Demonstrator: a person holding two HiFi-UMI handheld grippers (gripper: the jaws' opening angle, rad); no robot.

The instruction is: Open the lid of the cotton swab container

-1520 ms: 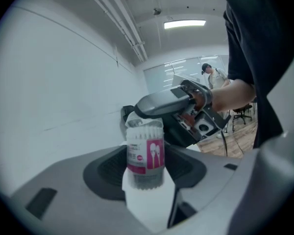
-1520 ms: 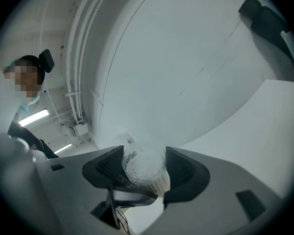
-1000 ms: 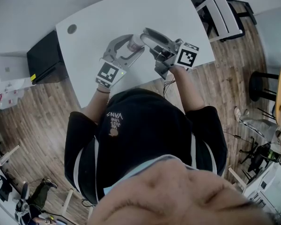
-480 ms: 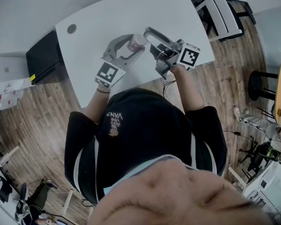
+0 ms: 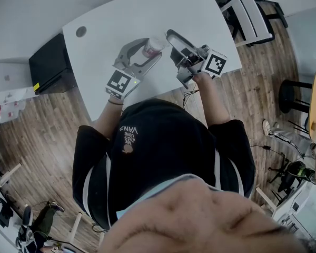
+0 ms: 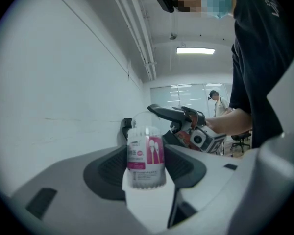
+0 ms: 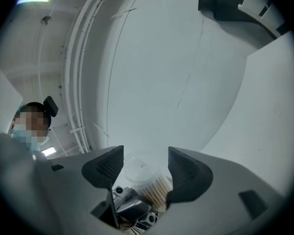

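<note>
The cotton swab container (image 5: 152, 46), a clear tube with a pink label, is held above the white table (image 5: 126, 15). My left gripper (image 5: 147, 49) is shut on it. In the left gripper view both pads press the sides of the container (image 6: 146, 161), and its clear lid (image 6: 141, 120) stands tipped up above the rim. My right gripper (image 5: 171, 36) hovers just to the right of the container, open. In the right gripper view the container's top (image 7: 154, 190) and clear lid (image 7: 137, 170) lie beyond the open jaws of my right gripper (image 7: 144, 168), untouched.
A round cable hole (image 5: 81, 32) sits at the table's far left corner. A black box (image 5: 51, 62) stands on the floor to the left. A white chair (image 5: 247, 15) and a black stool (image 5: 295, 96) are to the right.
My right gripper has drawn back to the right, away from the container's top. My left gripper has kept its grip and shifted slightly up.
</note>
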